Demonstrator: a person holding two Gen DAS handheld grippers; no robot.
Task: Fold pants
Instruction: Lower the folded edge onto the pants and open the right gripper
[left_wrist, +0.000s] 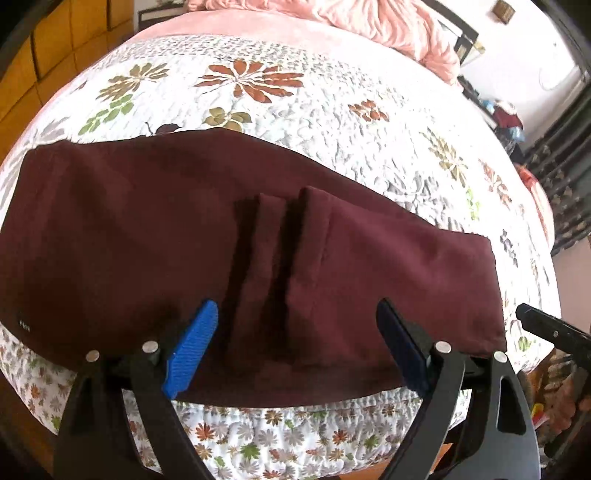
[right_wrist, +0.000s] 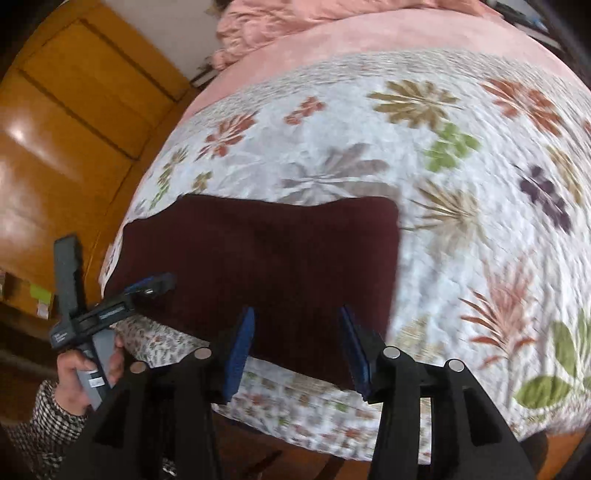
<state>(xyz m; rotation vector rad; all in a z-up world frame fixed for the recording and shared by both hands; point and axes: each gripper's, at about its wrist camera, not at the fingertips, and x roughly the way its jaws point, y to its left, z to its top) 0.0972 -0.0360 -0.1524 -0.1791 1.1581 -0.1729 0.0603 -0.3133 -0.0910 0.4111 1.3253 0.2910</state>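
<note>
While the maroon pants (left_wrist: 147, 236) lie folded along the near edge of the floral bedspread (left_wrist: 332, 122), both claws stand wide and empty; left gripper (left_wrist: 295, 354) hovers over raised creases; right gripper (right_wrist: 297, 350) nears the end; recommend flattening creases before the next fold.

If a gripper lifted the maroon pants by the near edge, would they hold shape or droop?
Probably droop: the pants are soft cloth, already rumpled into ridges at mid-length and draped over the edge of the bed. The stacked layers would likely slide apart. On the textured quilt, a push would more likely bunch them than slide them.
</note>
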